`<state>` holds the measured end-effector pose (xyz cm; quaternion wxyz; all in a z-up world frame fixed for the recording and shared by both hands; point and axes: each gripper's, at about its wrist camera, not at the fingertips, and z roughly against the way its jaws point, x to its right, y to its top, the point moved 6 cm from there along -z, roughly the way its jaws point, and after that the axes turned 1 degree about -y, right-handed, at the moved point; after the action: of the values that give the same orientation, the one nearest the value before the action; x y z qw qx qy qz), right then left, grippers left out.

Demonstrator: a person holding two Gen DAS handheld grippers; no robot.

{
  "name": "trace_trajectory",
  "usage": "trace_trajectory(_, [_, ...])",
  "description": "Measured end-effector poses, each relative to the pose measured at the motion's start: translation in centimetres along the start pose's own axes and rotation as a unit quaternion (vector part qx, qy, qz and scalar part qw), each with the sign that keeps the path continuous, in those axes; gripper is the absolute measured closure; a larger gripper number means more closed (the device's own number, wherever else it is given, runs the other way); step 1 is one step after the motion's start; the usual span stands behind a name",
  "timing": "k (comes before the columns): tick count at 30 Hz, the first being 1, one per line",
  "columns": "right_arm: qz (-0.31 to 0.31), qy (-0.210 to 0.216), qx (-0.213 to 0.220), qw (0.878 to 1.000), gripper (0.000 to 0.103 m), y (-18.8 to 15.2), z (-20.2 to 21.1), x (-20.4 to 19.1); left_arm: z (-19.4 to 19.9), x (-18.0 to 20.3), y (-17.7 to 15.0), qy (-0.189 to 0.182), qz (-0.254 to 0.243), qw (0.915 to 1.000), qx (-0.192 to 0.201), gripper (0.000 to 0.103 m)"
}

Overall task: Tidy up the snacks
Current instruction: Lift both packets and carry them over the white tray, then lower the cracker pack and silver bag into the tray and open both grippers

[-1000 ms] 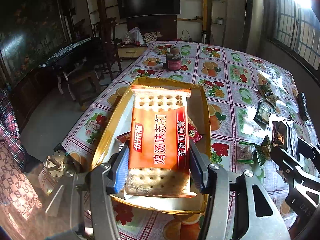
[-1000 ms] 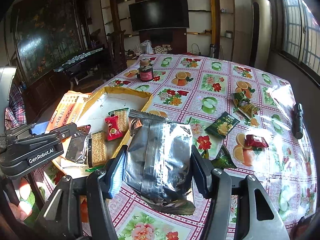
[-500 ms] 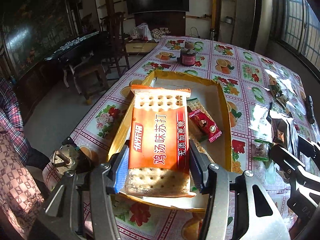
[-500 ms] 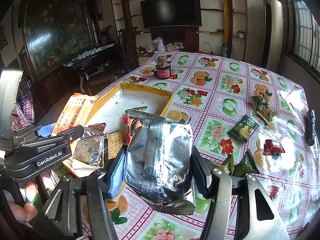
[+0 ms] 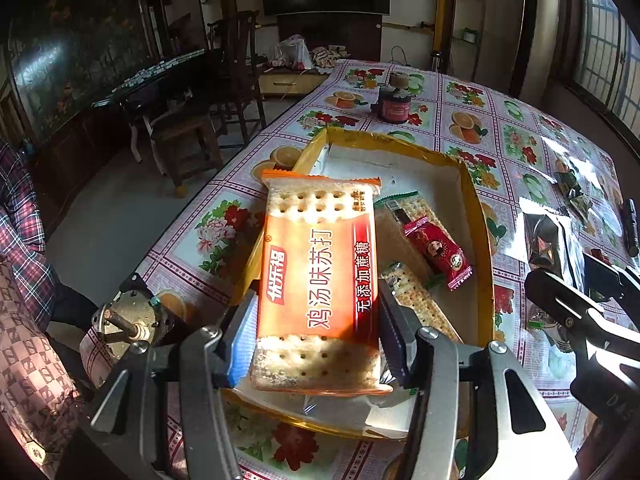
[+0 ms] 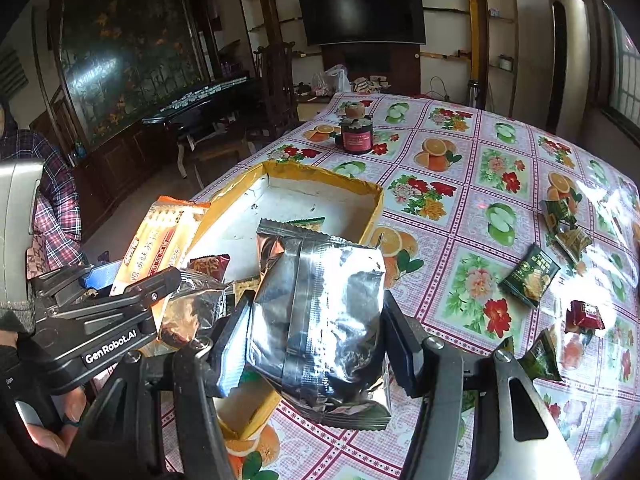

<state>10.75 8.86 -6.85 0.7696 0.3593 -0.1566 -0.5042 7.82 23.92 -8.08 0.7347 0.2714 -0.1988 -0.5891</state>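
Observation:
My left gripper (image 5: 318,340) is shut on an orange cracker packet (image 5: 318,264), held above the near left edge of a shallow yellow-rimmed box (image 5: 472,200). The box holds cracker packs (image 5: 424,304) and a red candy (image 5: 438,250). My right gripper (image 6: 316,344) is shut on a silver foil snack bag (image 6: 320,312), held above the box's near right corner (image 6: 374,208). The orange packet (image 6: 160,240) and left gripper (image 6: 104,312) show at left in the right wrist view. The silver bag (image 5: 548,240) shows at right in the left wrist view.
Several small green and red snack packets (image 6: 528,276) lie loose on the flowered tablecloth (image 6: 472,168) to the right. A dark jar (image 6: 356,136) stands beyond the box. A black torch (image 5: 631,228) lies at the far right. Chairs and a dark table stand left of the table.
Both grippers have drawn back and up a little with their loads; the left has shifted left, so the orange packet now hangs over the box's left edge. Neither grip has changed.

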Motion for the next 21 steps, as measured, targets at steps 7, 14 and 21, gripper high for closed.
trace_trajectory(7, [-0.003,0.019,-0.02,1.0,0.044,1.5,-3.2,-0.3,-1.6,-0.2,0.2,-0.006,0.007,0.9998,-0.016,0.048])
trace_trajectory(14, [-0.004,0.037,-0.037,0.999,0.044,3.4,-6.6,-0.7,-3.0,0.5,1.1,-0.016,0.004,0.9995,-0.029,0.048])
trace_trajectory(21, [-0.013,0.042,-0.053,0.998,0.044,4.7,-9.4,-0.2,-4.5,0.9,1.7,-0.011,0.002,0.9992,-0.04,0.048])
